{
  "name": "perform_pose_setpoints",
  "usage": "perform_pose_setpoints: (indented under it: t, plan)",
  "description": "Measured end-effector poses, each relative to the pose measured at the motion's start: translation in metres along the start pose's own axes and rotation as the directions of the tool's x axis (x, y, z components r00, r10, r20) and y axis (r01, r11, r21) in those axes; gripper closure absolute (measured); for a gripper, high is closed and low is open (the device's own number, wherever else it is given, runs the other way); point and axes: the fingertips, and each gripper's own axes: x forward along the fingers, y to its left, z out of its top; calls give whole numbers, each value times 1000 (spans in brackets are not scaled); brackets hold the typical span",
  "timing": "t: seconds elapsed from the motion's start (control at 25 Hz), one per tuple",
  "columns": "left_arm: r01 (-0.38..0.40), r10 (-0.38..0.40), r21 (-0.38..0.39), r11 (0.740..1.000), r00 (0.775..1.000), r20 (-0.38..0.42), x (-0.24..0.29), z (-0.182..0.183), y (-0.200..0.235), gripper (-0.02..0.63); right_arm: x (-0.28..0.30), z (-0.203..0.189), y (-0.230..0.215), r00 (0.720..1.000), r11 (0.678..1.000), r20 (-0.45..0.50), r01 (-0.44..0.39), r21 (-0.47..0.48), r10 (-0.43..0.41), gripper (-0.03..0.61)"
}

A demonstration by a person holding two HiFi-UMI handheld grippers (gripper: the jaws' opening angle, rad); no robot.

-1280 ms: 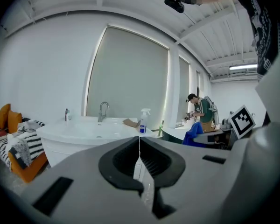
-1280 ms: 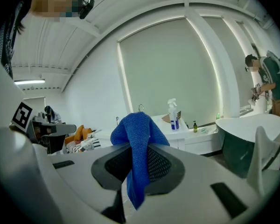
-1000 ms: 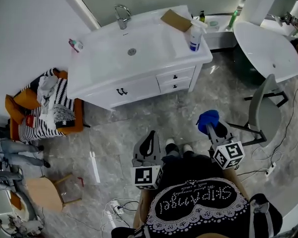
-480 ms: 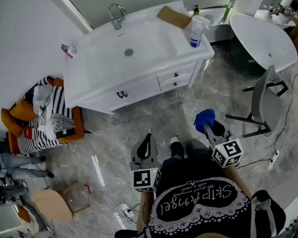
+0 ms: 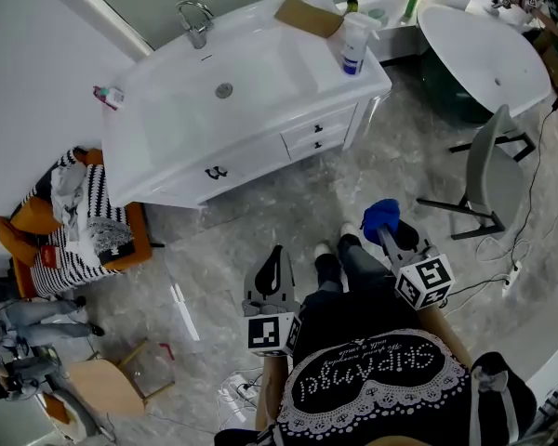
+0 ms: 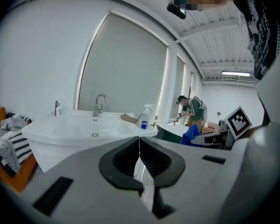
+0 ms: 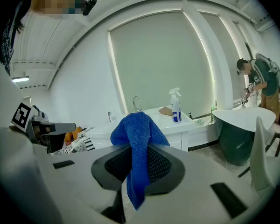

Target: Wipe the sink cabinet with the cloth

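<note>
The white sink cabinet (image 5: 242, 147) stands across the floor ahead, with a basin, a chrome tap (image 5: 194, 15) and drawers in its front. My right gripper (image 5: 383, 221) is shut on a blue cloth (image 7: 138, 143), which bunches above the jaws and hangs down between them. My left gripper (image 5: 275, 260) is shut with nothing in it. Both are held low near my body, well short of the cabinet (image 6: 88, 132). In the right gripper view the cabinet (image 7: 172, 125) shows behind the cloth.
A spray bottle (image 5: 352, 46) and a brown cardboard piece (image 5: 309, 15) sit on the cabinet top. A white bathtub (image 5: 484, 54) is at the right, with a grey chair (image 5: 488, 179) before it. An orange seat piled with clothes (image 5: 74, 221) stands left. A person (image 7: 261, 83) works beyond the tub.
The view has shifted, so the cabinet now sits further up and left in the head view. Both grippers keep their hold and their place near my body.
</note>
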Motion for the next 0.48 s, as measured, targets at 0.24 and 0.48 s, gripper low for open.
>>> perform_pose_setpoints:
  t: [0.24,0.48]
  plan:
    - [-30,30,-13,999,999,13,21,11,-10,607,4,9,-24,1000,1000,-11,-8,-1,8,517]
    - [-60,60,0,998,998,35,42,26,-24,607,14,28,-48,999,999,12,-45,-19,45,517]
